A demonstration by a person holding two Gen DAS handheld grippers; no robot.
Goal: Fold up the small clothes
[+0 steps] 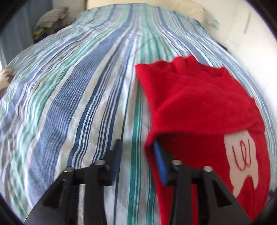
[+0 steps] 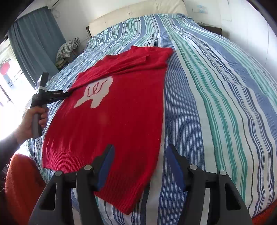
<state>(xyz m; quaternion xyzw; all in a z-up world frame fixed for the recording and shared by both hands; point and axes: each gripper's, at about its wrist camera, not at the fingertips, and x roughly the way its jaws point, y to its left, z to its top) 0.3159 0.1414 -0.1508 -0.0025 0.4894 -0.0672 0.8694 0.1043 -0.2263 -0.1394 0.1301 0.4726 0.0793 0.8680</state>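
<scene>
The red sweater [image 2: 110, 121] lies flat on my striped bedspread [image 2: 216, 97], white patch up, ribbed hem toward me and collar toward the pale headboard [image 2: 135, 15]. One sleeve is folded across the chest near the collar. Its right edge runs straight up the bed, and beyond that edge there is broad bare bedspread out to the right. On the left, the sweater's side reaches close to the bed's edge, where a blue curtain [image 2: 36, 43] and a bright window stand; little spare room there. A heap of checked cloth [image 2: 67, 50] sits off the bed's far left corner.

My right gripper [image 2: 140, 166] hangs tilted down over the hem's right corner, jaws spread, nothing pinched; the left pad is over the ribbing and the right pad over the bedspread, and I cannot tell whether either touches.

My left gripper [image 1: 138, 155] comes in at the sweater's left side near the folded sleeve, pointed steeply down, my hand [image 2: 32, 119] wrapped round its handle. Its jaws are apart with only bedspread between them. The right finger [image 1: 161, 164] sits tucked under a lifted fold of the red knit, which drapes over it.
</scene>
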